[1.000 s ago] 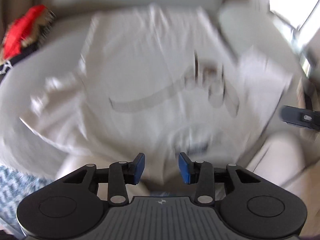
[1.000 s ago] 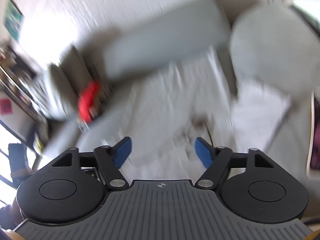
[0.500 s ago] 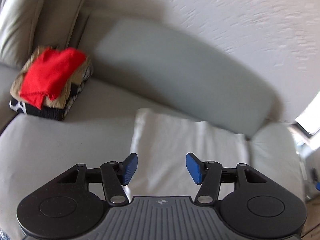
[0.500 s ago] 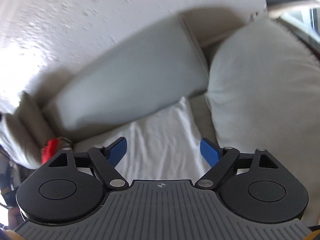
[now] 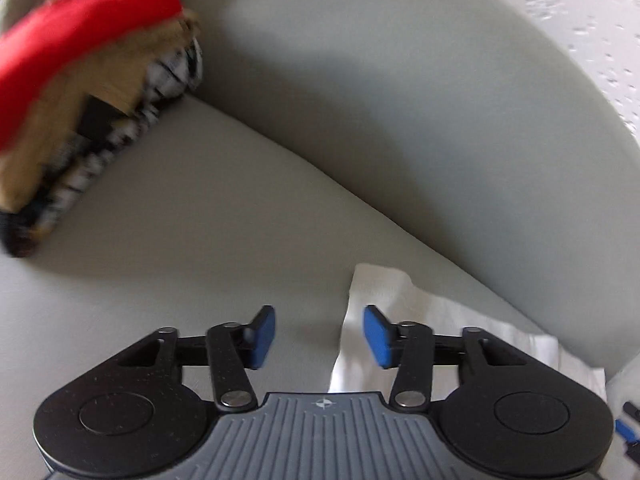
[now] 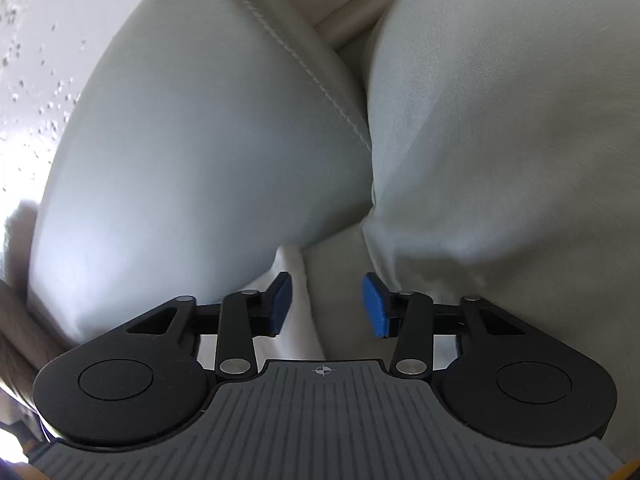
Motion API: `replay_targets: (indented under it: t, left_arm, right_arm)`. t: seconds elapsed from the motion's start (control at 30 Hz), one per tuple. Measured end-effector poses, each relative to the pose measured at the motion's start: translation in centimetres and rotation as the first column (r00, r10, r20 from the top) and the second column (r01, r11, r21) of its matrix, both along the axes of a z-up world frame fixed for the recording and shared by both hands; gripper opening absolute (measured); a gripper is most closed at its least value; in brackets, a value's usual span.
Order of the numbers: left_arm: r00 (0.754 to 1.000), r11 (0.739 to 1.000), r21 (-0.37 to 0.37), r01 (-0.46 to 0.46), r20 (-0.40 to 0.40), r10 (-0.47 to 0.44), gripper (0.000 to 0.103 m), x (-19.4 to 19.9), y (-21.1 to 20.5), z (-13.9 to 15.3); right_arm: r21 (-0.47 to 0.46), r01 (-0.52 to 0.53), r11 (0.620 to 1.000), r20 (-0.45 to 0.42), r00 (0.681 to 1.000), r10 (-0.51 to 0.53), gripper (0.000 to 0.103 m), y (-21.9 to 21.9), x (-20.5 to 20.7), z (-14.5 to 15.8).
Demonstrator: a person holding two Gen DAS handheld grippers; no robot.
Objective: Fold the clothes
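Both grippers down low over the sofa seat (image 5: 192, 216) now, left gripper (image 5: 319, 336) spread wide at the white garment's (image 5: 384, 292) far-left corner, right gripper (image 6: 326, 306) wide too, seemingly straddling its far-right edge, blurred folded pile (image 5: 72, 92) looming closer at left.

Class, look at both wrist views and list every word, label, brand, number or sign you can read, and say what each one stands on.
No readable text in either view.
Left gripper: only a small white cross-shaped mark on its grey body, no letters.
Right gripper: the same mark, no letters.
Stack of folded clothes: blurred, only a black-and-white pattern.
White garment: plain where it shows.
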State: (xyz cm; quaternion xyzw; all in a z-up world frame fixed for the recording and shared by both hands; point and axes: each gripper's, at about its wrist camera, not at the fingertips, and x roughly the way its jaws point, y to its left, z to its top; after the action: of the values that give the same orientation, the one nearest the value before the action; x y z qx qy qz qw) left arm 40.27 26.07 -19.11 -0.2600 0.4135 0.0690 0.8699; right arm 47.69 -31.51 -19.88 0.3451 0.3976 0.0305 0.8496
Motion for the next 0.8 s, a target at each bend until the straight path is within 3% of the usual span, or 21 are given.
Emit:
replay_targets:
  t: [0.1, 0.2, 0.27, 0.3, 0.33, 0.37, 0.4, 0.43, 0.53, 0.63, 0.7, 0.8]
  left_arm:
    - [0.999, 0.999, -0.022, 0.036, 0.035, -0.035, 0.04, 1.3, -0.4, -0.6]
    - [0.996, 0.997, -0.034, 0.065, 0.064, -0.063, 0.037, 2.1, -0.8, -0.7]
    - [0.994, 0.996, 0.011, 0.086, 0.07, -0.087, 0.017, 2.5, -1.6, -0.6]
    - [0.993, 0.995, 0.021, 0.098, 0.064, -0.099, 0.006, 2.7, -1.9, -0.6]
    - [0.993, 0.995, 0.029, 0.1, 0.065, -0.102, 0.005, 2.6, -2.2, -0.5]
    - [0.992, 0.994, 0.049, 0.099, 0.076, -0.102, 0.004, 2.5, -2.3, -0.3]
    - [0.991, 0.993, 0.073, 0.094, 0.089, -0.101, 0.004, 2.2, -2.5, 0.0]
    - [0.991, 0.992, 0.099, 0.085, 0.098, -0.095, 0.004, 1.9, -2.6, 0.3]
    - [0.99, 0.982, 0.183, 0.054, 0.118, -0.076, 0.004, 0.9, -2.9, 1.2]
    - [0.984, 0.958, 0.281, 0.049, 0.15, -0.095, 0.005, 0.0, -3.7, 2.0]
    - [0.98, 0.925, 0.375, 0.058, 0.153, -0.124, 0.005, -0.1, -4.9, 2.0]
    - [0.987, 0.866, 0.497, 0.063, 0.1, -0.129, 0.004, 0.8, -6.6, 0.8]
  right_arm:
    - [0.063, -0.016, 0.998, 0.001, 1.0, 0.016, 0.03, -0.2, 1.7, -1.4]
    - [0.083, -0.033, 0.996, 0.026, 0.999, 0.031, 0.029, 0.4, 3.2, -2.2]
    - [0.075, -0.057, 0.996, 0.039, 0.998, 0.054, 0.029, 1.1, 4.2, -2.4]
    - [0.059, -0.073, 0.996, 0.04, 0.997, 0.071, 0.028, 1.5, 4.6, -2.4]
    - [0.03, -0.085, 0.996, 0.041, 0.996, 0.084, 0.027, 1.9, 4.9, -2.2]
    - [-0.009, -0.092, 0.996, 0.042, 0.995, 0.093, 0.011, 2.3, 5.1, -2.0]
    - [-0.062, -0.098, 0.993, 0.043, 0.994, 0.101, 0.003, 2.8, 5.2, -1.8]
    - [-0.131, -0.104, 0.986, 0.061, 0.992, 0.112, 0.003, 3.4, 5.1, -1.3]
    - [-0.393, -0.076, 0.916, 0.176, 0.972, 0.156, 0.003, 6.2, 3.3, 0.9]
    - [-0.633, -0.014, 0.774, 0.243, 0.946, 0.215, 0.002, 9.8, 1.8, 1.9]
    - [-0.71, -0.012, 0.704, 0.22, 0.946, 0.237, 0.002, 11.4, 2.1, 1.2]
    - [-0.714, -0.044, 0.698, 0.124, 0.974, 0.188, 0.002, 11.7, 4.1, -0.7]
